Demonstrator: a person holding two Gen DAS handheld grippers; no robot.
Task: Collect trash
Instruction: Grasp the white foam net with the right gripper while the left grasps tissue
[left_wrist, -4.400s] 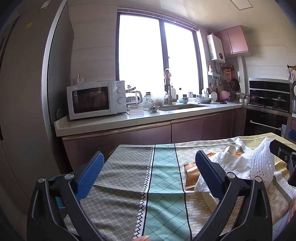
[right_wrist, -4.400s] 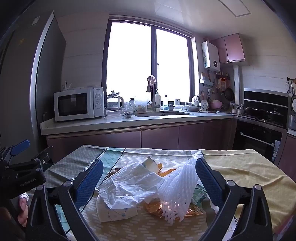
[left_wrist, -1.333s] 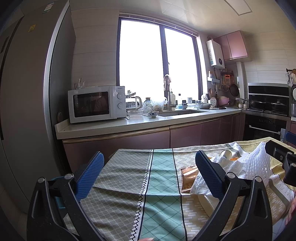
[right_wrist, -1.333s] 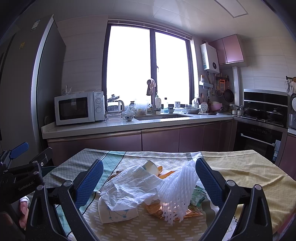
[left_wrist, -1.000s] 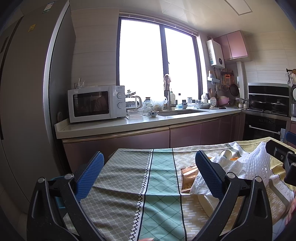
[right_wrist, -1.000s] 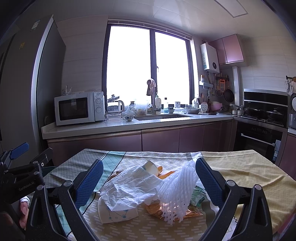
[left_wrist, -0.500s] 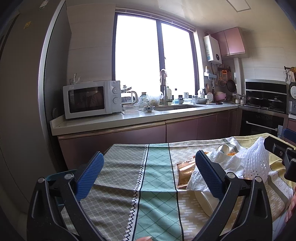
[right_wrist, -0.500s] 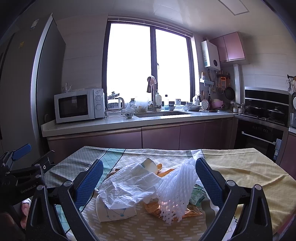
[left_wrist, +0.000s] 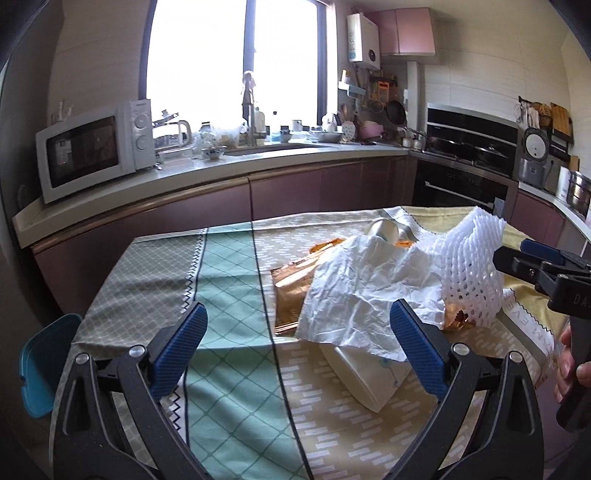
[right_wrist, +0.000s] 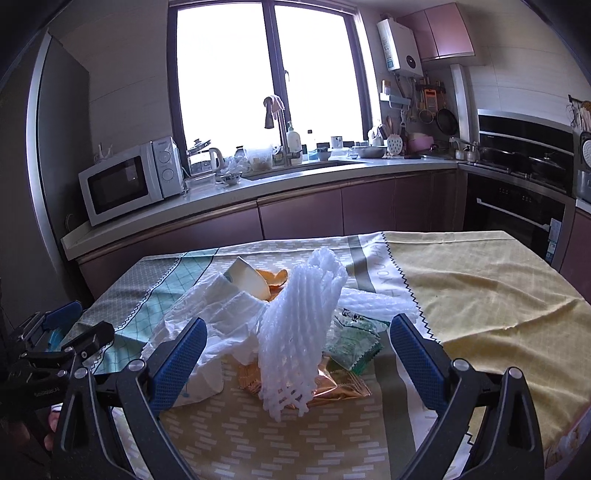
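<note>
A heap of trash lies on the table's patterned cloth (left_wrist: 229, 280). It holds a white foam fruit net (right_wrist: 299, 332) (left_wrist: 472, 266), crumpled white paper (left_wrist: 362, 291) (right_wrist: 214, 314), a gold foil wrapper (left_wrist: 291, 291) (right_wrist: 332, 387), a green packet (right_wrist: 354, 343), a white paper cup (right_wrist: 247, 278) and a tissue pack (left_wrist: 365, 376). My left gripper (left_wrist: 299, 349) is open, low over the cloth just left of the heap. My right gripper (right_wrist: 299, 360) is open, and the foam net stands between its fingers without touching them.
A teal bin rim (left_wrist: 40, 365) shows below the table's left edge. Behind the table runs a counter with a microwave (left_wrist: 92, 147), a sink and an oven (right_wrist: 517, 206). The yellow cloth (right_wrist: 480, 288) at the right is bare. A hand (left_wrist: 569, 365) holds the right gripper.
Both grippers have tilted down and moved closer to the heap, which now looks larger and sits between the right gripper's fingers. The trash itself has not moved.
</note>
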